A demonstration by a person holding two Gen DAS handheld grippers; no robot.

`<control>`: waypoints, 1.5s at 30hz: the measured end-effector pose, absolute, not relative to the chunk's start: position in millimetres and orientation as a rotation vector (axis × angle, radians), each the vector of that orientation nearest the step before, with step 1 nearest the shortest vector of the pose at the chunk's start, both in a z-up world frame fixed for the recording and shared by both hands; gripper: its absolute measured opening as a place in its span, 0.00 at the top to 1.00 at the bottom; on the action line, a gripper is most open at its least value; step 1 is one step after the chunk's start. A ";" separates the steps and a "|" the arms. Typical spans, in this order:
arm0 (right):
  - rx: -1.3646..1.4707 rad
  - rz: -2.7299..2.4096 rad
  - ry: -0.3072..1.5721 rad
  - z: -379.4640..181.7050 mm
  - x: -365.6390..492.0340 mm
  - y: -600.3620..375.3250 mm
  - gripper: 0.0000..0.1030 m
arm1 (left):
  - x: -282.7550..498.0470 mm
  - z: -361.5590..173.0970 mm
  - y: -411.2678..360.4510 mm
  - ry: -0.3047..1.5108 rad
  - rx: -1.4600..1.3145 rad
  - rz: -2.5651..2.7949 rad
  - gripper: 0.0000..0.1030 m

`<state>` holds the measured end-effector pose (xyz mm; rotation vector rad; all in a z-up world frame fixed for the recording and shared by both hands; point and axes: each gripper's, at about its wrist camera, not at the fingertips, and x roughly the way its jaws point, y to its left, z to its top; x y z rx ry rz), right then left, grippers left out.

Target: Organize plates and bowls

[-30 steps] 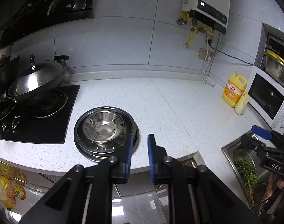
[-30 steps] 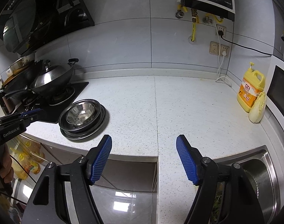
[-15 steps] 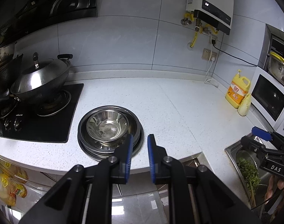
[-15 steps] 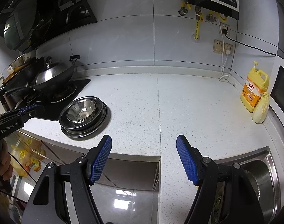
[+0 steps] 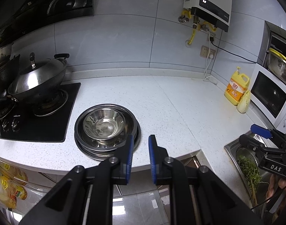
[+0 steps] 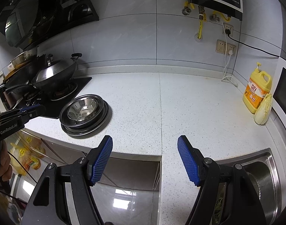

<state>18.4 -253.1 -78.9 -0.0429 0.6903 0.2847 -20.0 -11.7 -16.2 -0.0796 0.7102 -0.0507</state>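
The steel bowl (image 5: 103,124) sat nested on stacked plates (image 5: 107,150) at lower centre-left, light, rigid, slick, best pinched at its thin rim, while the left gripper (image 5: 140,146) hovered narrowly parted and empty, and the right gripper (image 6: 144,157) gaped wide, holding nothing.

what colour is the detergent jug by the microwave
Yellow, with an orange label; the detergent jug shows best in the right wrist view.
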 end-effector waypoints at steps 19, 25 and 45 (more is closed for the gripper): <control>-0.047 0.289 0.699 -83.5 19.3 -255.1 0.35 | -19.1 -19.4 -14.0 0.716 -0.077 -0.052 0.85; -0.050 0.290 0.703 -84.3 19.7 -254.2 0.35 | -17.3 -21.4 -13.2 0.720 -0.077 -0.055 0.85; -0.064 0.298 0.708 -85.1 21.2 -253.0 0.35 | -14.8 -21.1 -10.7 0.724 -0.088 -0.062 0.85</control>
